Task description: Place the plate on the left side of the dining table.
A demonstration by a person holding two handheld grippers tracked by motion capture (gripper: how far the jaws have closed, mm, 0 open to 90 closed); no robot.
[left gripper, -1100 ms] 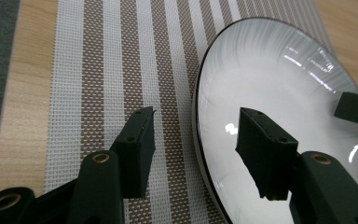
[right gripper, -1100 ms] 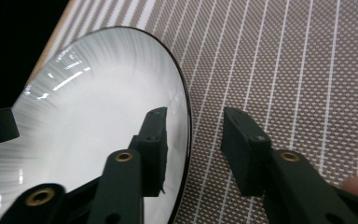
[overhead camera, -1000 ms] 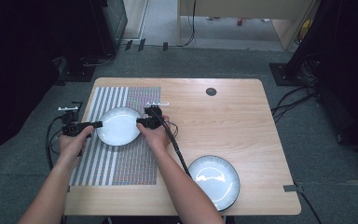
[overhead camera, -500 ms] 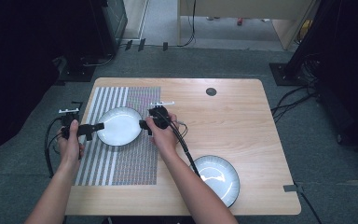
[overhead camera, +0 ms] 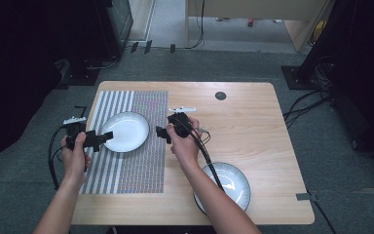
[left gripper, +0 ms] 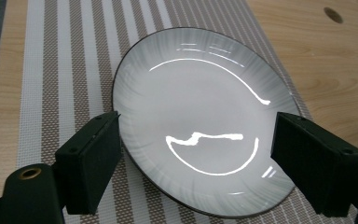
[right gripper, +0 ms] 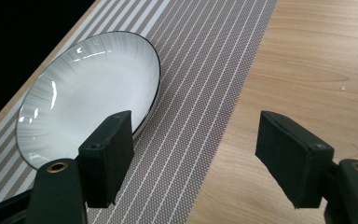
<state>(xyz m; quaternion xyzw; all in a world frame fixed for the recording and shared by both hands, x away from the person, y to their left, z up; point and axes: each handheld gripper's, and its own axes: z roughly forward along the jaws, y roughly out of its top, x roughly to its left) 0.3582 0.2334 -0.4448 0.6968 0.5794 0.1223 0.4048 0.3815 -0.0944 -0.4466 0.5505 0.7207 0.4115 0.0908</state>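
No brand, label or writing is legible on any item in view.

White plate (overhead camera: 124, 131) with a thin dark rim lies flat on the striped placemat (overhead camera: 126, 170), in the mat's upper half, toward 10 o'clock of the wooden table (overhead camera: 253, 126). In the left gripper view the plate (left gripper: 200, 121) sits ahead of the jaws, with its near rim between the two black pads; neither pad touches it. In the right gripper view the plate (right gripper: 88, 93) lies at 10 o'clock from the jaws, on the mat (right gripper: 200, 93); the gap between the jaws looks onto mat and bare wood.

Left gripper (overhead camera: 104, 138): held at 9 o'clock of the plate, tips just at its rim, jaws pointing toward 3 o'clock. Jaws apart, having just been opening; the plate rim is in the gap but not pressed.

Right gripper (overhead camera: 161, 133): held at 3 o'clock of the plate, just beside the mat's right edge, clear of the rim. Jaws apart, having just been opening, nothing between them.

The plate thus lies between the two grippers, released by both.

A second plate (overhead camera: 231, 183), same pattern, sits at 5 o'clock of the table, partly under the right forearm and cable. A dark round grommet (overhead camera: 220, 95) sits at 12 o'clock near the far edge.
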